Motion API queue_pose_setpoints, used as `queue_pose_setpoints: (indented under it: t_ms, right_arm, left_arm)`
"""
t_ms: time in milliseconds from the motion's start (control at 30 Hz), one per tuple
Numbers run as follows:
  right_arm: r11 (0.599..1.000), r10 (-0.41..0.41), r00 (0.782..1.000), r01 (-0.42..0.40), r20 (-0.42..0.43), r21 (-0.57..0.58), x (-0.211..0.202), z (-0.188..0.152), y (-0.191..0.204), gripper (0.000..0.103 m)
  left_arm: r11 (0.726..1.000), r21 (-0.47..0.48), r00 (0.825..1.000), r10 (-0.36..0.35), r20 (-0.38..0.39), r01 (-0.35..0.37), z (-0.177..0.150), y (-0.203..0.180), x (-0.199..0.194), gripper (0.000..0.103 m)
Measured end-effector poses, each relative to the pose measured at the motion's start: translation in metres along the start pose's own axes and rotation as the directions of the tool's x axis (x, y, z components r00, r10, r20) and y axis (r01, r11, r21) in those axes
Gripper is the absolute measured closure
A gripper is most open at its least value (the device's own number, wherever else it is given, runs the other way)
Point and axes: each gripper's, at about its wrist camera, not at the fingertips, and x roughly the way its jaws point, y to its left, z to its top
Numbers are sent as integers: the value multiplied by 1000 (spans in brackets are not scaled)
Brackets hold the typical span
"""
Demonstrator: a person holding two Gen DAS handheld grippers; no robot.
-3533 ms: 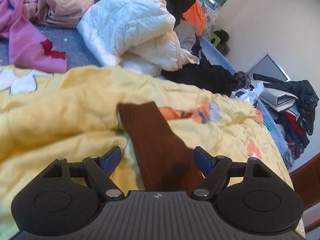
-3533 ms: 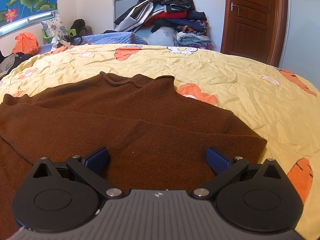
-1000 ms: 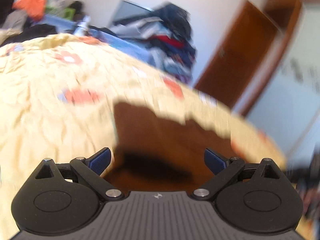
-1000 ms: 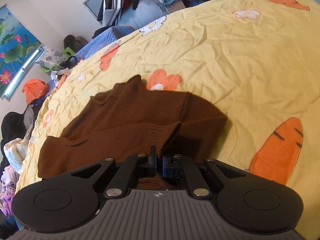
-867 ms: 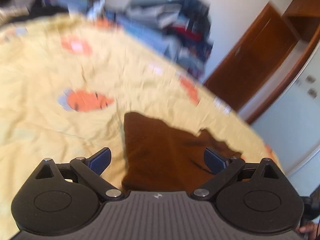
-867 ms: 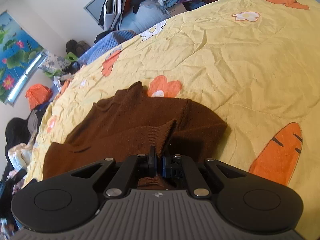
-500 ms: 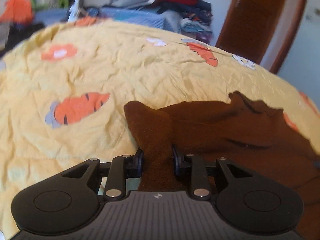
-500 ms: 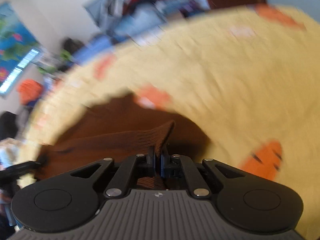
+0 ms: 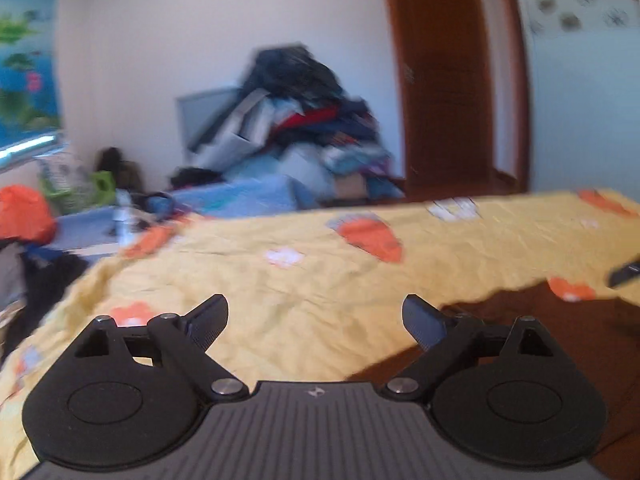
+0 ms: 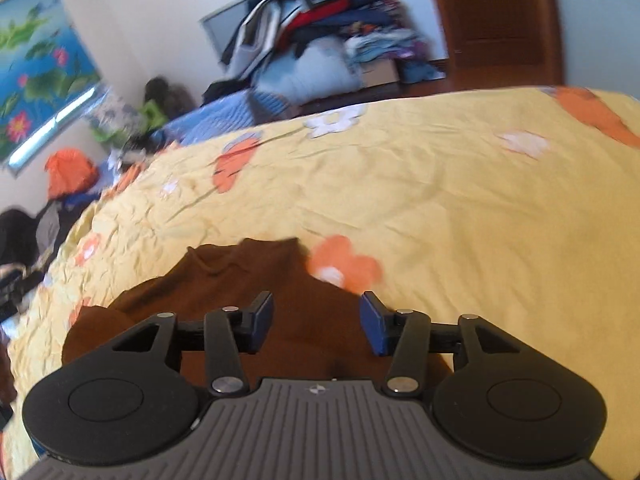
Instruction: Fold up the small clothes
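A brown knitted sweater (image 10: pixel 256 292) lies on the yellow bedspread (image 10: pixel 460 208). In the right wrist view my right gripper (image 10: pixel 317 322) is open and empty, just above the sweater's body with the collar ahead of it. In the left wrist view my left gripper (image 9: pixel 316 320) is open wide and empty over bare bedspread (image 9: pixel 312 276). The sweater (image 9: pixel 568 320) lies to its right and partly under its right finger. Both views are blurred by motion.
A tall pile of clothes (image 9: pixel 296 120) stands beyond the bed's far edge, beside a brown door (image 9: pixel 448 80). An orange bag (image 9: pixel 24 212) and dark clothes lie off the bed's left side. A dark tip (image 9: pixel 624 272) enters at the right edge.
Both grippers have let go of the sweater and opened. The left gripper has swung away to the left over bare bedspread. The sweater lies more compact, its folds laid over the body.
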Motion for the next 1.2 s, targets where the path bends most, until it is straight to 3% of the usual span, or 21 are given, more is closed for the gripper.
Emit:
queue_pose_setpoints:
  t_ms: [33, 100, 133, 233, 267, 300, 333, 367, 400, 433, 467, 567, 600, 667, 700, 767, 833, 933, 1067, 1133, 1200]
  right_arm:
    - [1000, 5, 1000, -5, -27, -8, 15, 6, 5, 50]
    - [1000, 13, 997, -15, -78, -22, 44, 15, 13, 50]
    - [999, 9, 995, -12, -101, -32, 58, 18, 19, 51]
    - [997, -18, 991, 8, -133, -73, 86, 25, 28, 50]
    - [996, -24, 990, 12, -136, -87, 93, 27, 29, 46]
    - [995, -29, 990, 15, -141, -98, 99, 27, 29, 44]
    - [994, -19, 992, 5, -122, -114, 100, 27, 29, 43]
    - [993, -7, 993, -8, -118, -121, 103, 28, 29, 43]
    - [992, 10, 992, -26, -124, -127, 105, 29, 31, 49]
    - [990, 36, 989, -55, -144, -127, 106, 32, 33, 84]
    - [989, 56, 989, -74, -134, -131, 102, 34, 37, 89]
    - [991, 90, 996, -90, -7, -102, 88, 37, 31, 90]
    - [993, 79, 997, -80, -14, -88, 92, 34, 26, 90]
    - [993, 47, 996, -54, -69, -103, 103, 22, 25, 89]
    - [992, 49, 998, -54, -42, -117, 99, 18, 27, 88]
    - [993, 62, 997, -66, -39, -99, 88, 14, 28, 53]
    - [993, 93, 995, -90, 26, -78, 63, 14, 24, 35]
    - [997, 78, 995, -76, 66, -28, 37, 22, 8, 35]
    - [999, 43, 999, -43, -11, -29, 38, 14, -6, 38]
    - [995, 23, 997, -30, -70, -99, 45, -2, 1, 39]
    - [963, -76, 995, 57, -61, -264, 54, -23, 16, 45]
  left_arm:
    - [999, 26, 998, -36, -56, 37, 2, -8, 21, 9]
    - [992, 73, 980, -85, -179, 99, 2, -23, 64, 32]
    - [988, 96, 966, -98, -239, 123, 1, -29, 83, 48]
    - [983, 104, 926, -106, -363, 154, -7, -34, 126, 50]
    - [981, 103, 915, -114, -388, 166, -11, -35, 135, 51]
    - [979, 102, 921, -124, -370, 174, -12, -36, 136, 52]
    - [973, 113, 919, -148, -365, 201, -12, -38, 135, 72]
    - [965, 120, 915, -175, -364, 232, -11, -42, 134, 103]
    - [967, 148, 932, -148, -332, 206, -12, -47, 127, 102]
    - [968, 206, 961, -84, -264, 141, -11, -53, 118, 103]
    - [966, 237, 975, -55, -215, 106, -12, -55, 113, 103]
    - [976, 210, 970, 3, -243, 50, -19, -46, 123, 103]
    - [977, 210, 960, 33, -279, 28, -25, -44, 131, 103]
    - [973, 229, 962, 72, -264, -10, -31, -43, 131, 103]
    - [977, 212, 960, 72, -270, -14, -28, -41, 128, 102]
    - [981, 193, 970, 67, -234, -21, -20, -38, 116, 99]
    - [980, 195, 987, 60, -146, -30, -10, -41, 96, 98]
    - [974, 201, 991, -88, -103, 108, 2, -57, 77, 97]
    - [951, 174, 948, -213, -236, 257, -5, -89, 99, 97]
    - [953, 151, 932, -211, -293, 263, -17, -97, 120, 97]
    - [967, 177, 964, -141, -227, 183, -25, -93, 126, 97]
